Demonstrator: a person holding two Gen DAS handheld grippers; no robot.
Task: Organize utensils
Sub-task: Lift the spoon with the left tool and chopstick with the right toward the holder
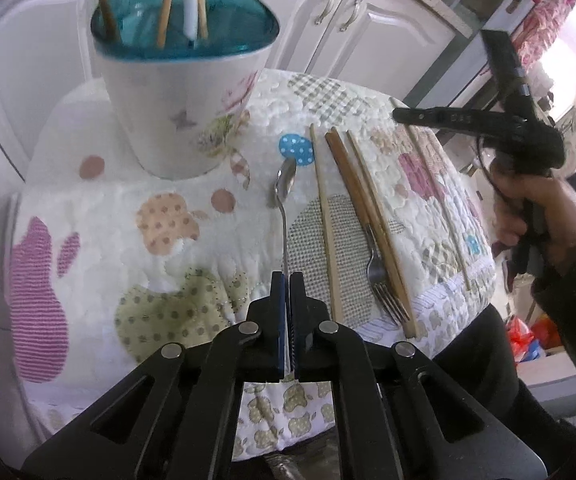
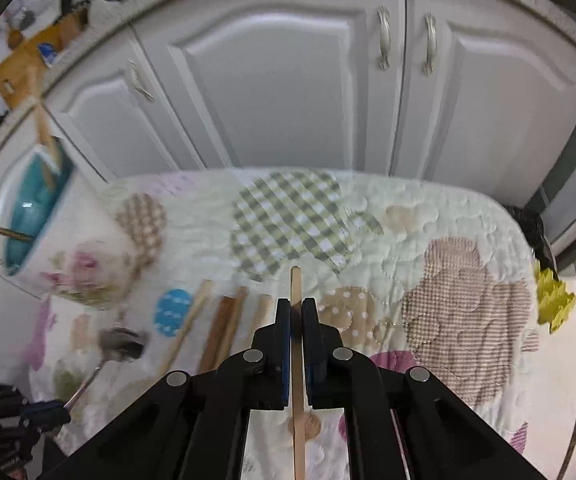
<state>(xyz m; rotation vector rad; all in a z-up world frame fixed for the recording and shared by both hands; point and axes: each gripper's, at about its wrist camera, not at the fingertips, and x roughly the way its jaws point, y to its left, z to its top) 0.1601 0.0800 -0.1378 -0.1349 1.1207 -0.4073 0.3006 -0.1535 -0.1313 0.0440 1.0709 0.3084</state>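
Observation:
My left gripper [image 1: 287,280] is shut on the handle of a metal spoon [image 1: 284,188], whose bowl points away over the quilted cloth [image 1: 168,216]. My right gripper [image 2: 296,304] is shut on a pale wooden chopstick [image 2: 296,284] that sticks out past the fingertips. The right gripper also shows at the right of the left wrist view [image 1: 404,114]. A white floral utensil cup [image 1: 184,92] with a teal insert holds several chopsticks and a white utensil, at the back left. Several wooden chopsticks [image 1: 352,184] and a metal fork [image 1: 380,276] lie on the cloth right of the spoon.
White cabinet doors [image 2: 288,92] stand close behind the table. The cloth-covered table ends at a rounded front edge [image 1: 448,312] on the right. A yellow object [image 2: 554,300] sits at the table's far right edge.

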